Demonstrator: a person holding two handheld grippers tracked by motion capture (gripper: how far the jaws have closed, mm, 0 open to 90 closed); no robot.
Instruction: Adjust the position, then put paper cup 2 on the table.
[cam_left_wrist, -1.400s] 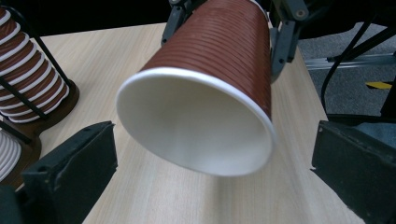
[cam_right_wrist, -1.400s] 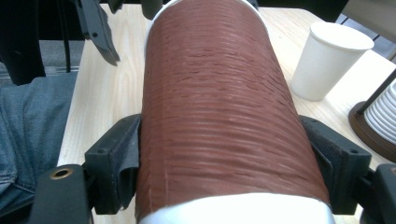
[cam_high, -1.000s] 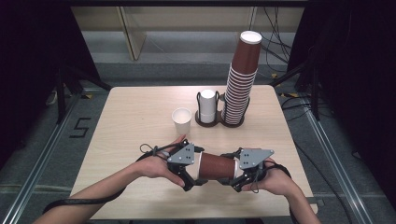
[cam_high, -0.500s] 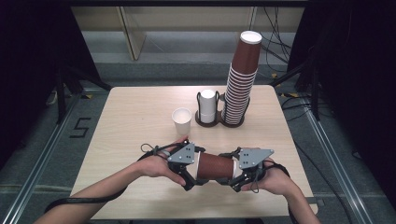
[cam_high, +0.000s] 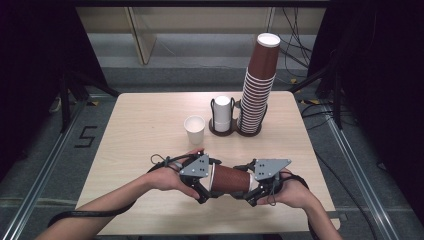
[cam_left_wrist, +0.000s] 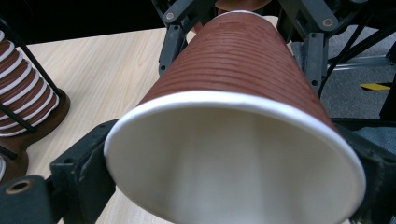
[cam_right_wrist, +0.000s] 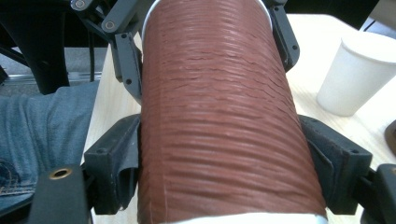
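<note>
The person is holding a brown ribbed paper cup (cam_high: 231, 178) on its side, level, just above the near edge of the wooden table (cam_high: 150, 125), and everything else is best placed from that cup. To its left, the left hand (cam_high: 165, 176) is lying low with the forearm coming in from the near left corner, and the left gripper (cam_high: 204, 186) is pointing rightward at the cup's white-rimmed mouth; its jaws have just been closing in, and in the left gripper view they are standing on either side of the rim (cam_left_wrist: 233, 105), close against it, though whether the pads are pressing yet I cannot tell. At the cup's other, narrower end, the right gripper (cam_high: 252, 192) is clamping the ribbed wall, and in the right gripper view its pads are sitting flush against both sides of the cup (cam_right_wrist: 217, 116). The right hand (cam_high: 292, 192) is mirroring the left, wrist low, gripper pointing inward. Beyond the cup, a single white cup (cam_high: 194, 129) is standing upright, and further to the right are a small holder with white cups (cam_high: 222, 116) and a tall stack of brown cups (cam_high: 256, 95). This looks to me like a handover or a pull-apart of nested cups; the next move probably calls for the left jaws to settle firmly on the rim without crushing it.
</note>
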